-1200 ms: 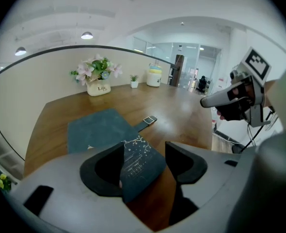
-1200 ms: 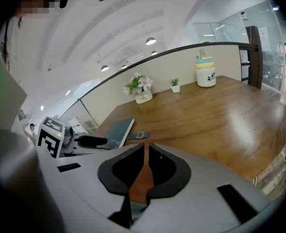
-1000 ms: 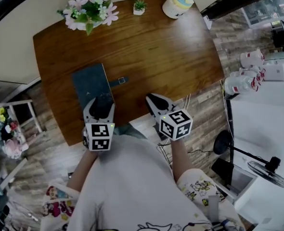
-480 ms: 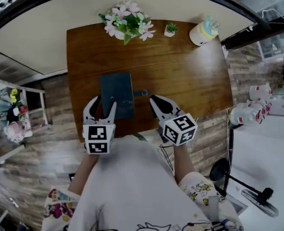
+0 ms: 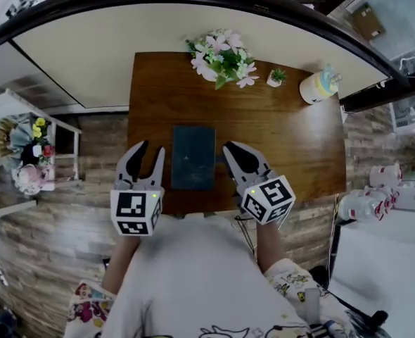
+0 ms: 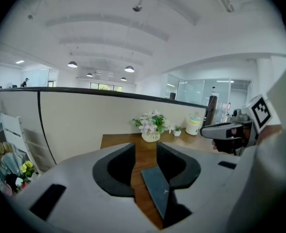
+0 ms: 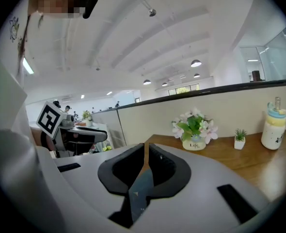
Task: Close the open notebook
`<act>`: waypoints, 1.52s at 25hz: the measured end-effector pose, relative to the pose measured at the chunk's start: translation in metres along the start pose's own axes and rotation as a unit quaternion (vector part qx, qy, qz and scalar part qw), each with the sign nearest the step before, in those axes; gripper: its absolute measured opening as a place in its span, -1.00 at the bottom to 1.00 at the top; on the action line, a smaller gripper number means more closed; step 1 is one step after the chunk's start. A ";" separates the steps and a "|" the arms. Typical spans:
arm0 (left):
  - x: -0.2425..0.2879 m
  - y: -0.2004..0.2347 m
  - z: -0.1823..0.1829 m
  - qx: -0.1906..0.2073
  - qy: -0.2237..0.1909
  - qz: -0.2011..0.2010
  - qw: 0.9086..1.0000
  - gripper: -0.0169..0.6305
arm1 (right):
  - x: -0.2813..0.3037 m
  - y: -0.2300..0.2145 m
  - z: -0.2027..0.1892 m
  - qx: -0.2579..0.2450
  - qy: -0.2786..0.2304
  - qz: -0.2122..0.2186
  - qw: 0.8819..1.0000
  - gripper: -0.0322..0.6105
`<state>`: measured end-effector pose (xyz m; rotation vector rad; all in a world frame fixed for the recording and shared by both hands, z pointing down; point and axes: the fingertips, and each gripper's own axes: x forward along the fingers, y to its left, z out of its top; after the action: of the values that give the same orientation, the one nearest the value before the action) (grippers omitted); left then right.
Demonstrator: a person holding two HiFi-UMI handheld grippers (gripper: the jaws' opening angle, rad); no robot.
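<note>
A dark teal notebook [image 5: 193,157] lies closed and flat near the front edge of the wooden table [image 5: 292,136]. My left gripper [image 5: 149,151] hangs in the air left of it. Its jaws are closing, a gap still shows between them, and they hold nothing. My right gripper [image 5: 228,148] hovers right of the notebook, shut and empty. In the left gripper view the notebook [image 6: 157,191] shows below the left gripper [image 6: 145,152]. In the right gripper view the notebook [image 7: 140,191] appears under the shut right gripper [image 7: 146,152].
A vase of pink and white flowers [image 5: 221,56], a small potted plant [image 5: 276,77] and a pale cup-like container [image 5: 318,86] stand along the table's far edge. A partition wall [image 5: 88,55] runs behind the table. A white shelf with flowers [image 5: 32,157] stands to the left.
Both grippers have drawn back and risen off the notebook. The left jaws have narrowed. The strap seen beside the notebook earlier no longer shows.
</note>
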<state>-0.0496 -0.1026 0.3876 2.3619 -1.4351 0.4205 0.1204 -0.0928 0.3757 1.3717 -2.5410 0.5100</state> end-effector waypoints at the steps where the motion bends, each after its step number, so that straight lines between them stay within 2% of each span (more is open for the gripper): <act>1: -0.002 0.003 0.005 -0.003 -0.005 0.001 1.000 -0.57 | 0.001 0.002 0.006 -0.005 -0.007 0.005 1.000 -0.82; 8: -0.019 0.012 0.035 -0.019 -0.044 0.009 0.999 -0.79 | 0.004 0.012 0.028 -0.041 -0.035 0.022 0.998 -0.86; 13: -0.029 0.013 0.037 -0.029 -0.061 0.024 0.997 -0.90 | -0.002 0.012 0.028 -0.049 -0.040 0.016 0.998 -0.90; 20: -0.039 0.010 0.030 -0.037 -0.065 0.023 0.997 -0.93 | -0.017 0.012 0.023 -0.043 -0.042 -0.003 0.998 -0.90; 24: -0.042 0.008 0.023 -0.029 -0.056 0.016 0.998 -0.94 | -0.024 0.008 0.018 -0.035 -0.038 -0.021 0.998 -0.90; 38: -0.045 0.008 0.012 -0.027 -0.049 0.015 0.998 -0.94 | -0.024 0.014 0.012 -0.036 -0.032 -0.025 0.999 -0.90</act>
<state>-0.0759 -0.0759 0.3591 2.3496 -1.5069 0.2729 0.1216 -0.0716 0.3536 1.4440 -2.5406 0.3672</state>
